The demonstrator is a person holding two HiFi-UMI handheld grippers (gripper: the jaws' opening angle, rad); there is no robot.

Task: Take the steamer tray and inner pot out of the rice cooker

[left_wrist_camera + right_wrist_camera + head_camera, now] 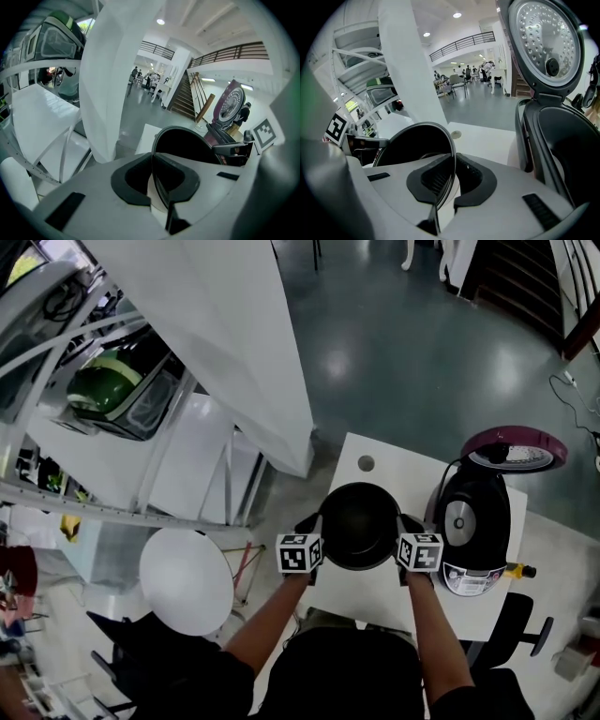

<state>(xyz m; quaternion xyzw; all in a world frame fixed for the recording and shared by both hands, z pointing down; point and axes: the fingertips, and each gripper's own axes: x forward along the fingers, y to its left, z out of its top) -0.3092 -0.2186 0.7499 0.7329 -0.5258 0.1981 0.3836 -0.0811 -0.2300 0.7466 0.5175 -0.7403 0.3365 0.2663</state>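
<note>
The black inner pot [358,524] hangs over the white table [361,592], held by its rim from both sides. My left gripper [313,538] is shut on the pot's left rim [154,161]. My right gripper [405,538] is shut on the right rim [451,173]. The pot's dark inside [185,147] [410,147] shows past each pair of jaws. The rice cooker [475,529] stands to the right of the pot with its lid [514,448] up. Its empty cavity [569,145] and dimpled lid plate [543,40] fill the right gripper view. No steamer tray is in view.
A small round mark [366,463] lies at the table's far left corner. A white column [220,343] and a white frame structure [122,465] stand left of the table. A white round stool [186,580] and a black chair [520,629] flank the person.
</note>
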